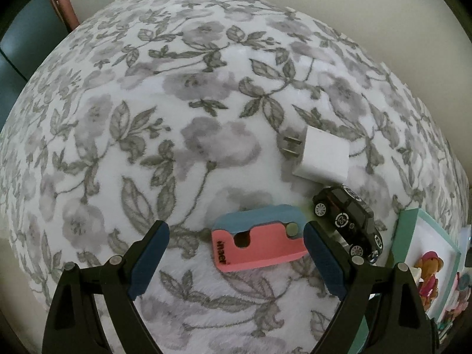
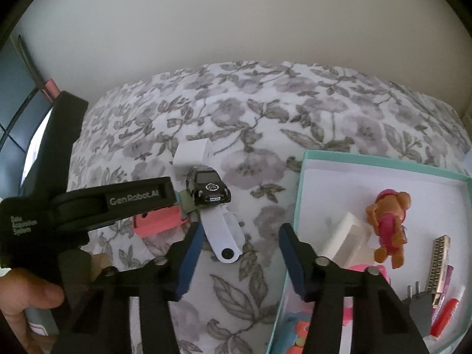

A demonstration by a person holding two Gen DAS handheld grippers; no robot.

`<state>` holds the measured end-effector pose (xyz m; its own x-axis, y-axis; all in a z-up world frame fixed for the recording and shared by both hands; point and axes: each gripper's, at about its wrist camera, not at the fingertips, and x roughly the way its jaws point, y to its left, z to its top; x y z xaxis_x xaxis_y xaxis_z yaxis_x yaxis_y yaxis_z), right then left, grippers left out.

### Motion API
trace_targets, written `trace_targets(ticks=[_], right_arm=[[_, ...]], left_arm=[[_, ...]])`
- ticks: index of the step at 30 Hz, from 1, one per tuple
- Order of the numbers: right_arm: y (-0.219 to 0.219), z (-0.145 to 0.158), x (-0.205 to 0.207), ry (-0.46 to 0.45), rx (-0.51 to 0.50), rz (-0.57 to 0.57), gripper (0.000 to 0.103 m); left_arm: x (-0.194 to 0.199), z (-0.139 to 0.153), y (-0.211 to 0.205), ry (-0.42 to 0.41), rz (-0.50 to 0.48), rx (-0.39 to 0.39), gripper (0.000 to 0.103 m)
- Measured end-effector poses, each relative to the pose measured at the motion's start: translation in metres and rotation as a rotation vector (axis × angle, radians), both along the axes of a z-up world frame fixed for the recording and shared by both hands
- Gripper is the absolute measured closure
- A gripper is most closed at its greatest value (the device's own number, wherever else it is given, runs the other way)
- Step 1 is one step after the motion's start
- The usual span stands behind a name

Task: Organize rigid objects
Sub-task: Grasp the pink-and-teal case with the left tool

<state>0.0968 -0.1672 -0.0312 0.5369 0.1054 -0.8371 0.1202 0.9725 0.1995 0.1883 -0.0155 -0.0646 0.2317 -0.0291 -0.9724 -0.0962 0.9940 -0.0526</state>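
The left gripper [image 1: 236, 236] hung wide open around the pink and blue block [image 1: 259, 242], gripping nothing, presumably to lift it. The right gripper [image 2: 240, 236], half open and empty, hovered between the white strip [image 2: 224, 236] and, at three o'clock, the teal box [image 2: 306, 159]

The toy car [image 1: 349, 221] lies between the charger [image 1: 321, 155] behind and the box [image 1: 413, 236] right.
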Motion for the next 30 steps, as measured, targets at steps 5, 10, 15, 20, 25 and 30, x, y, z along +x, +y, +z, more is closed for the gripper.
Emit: trace_targets(ticks=[5,10,15,20,25,30], right_arm=[[-0.002,-0.004,0.004,0.007,0.024,-0.001,0.054],[-0.003,-0.009,0.006,0.016,0.042,0.005,0.055],[-0.003,-0.01,0.009,0.013,0.063,0.013,0.055],[-0.002,-0.009,0.008,0.004,0.086,0.024,0.055],[0.001,-0.008,0.008,0.006,0.089,0.041,0.055],[0.003,-0.014,0.008,0.022,0.084,0.05,0.055]], left_arm=[[0.002,-0.007,-0.01,0.016,-0.044,0.008,0.01],[0.005,-0.014,-0.016,0.021,-0.06,0.0,0.01],[0.008,-0.016,-0.02,0.018,-0.07,0.0,0.01],[0.01,-0.017,-0.021,0.028,-0.081,-0.001,0.011],[0.003,-0.02,-0.025,0.043,-0.103,0.005,0.011],[0.0,-0.023,-0.026,0.034,-0.094,-0.012,0.012]])
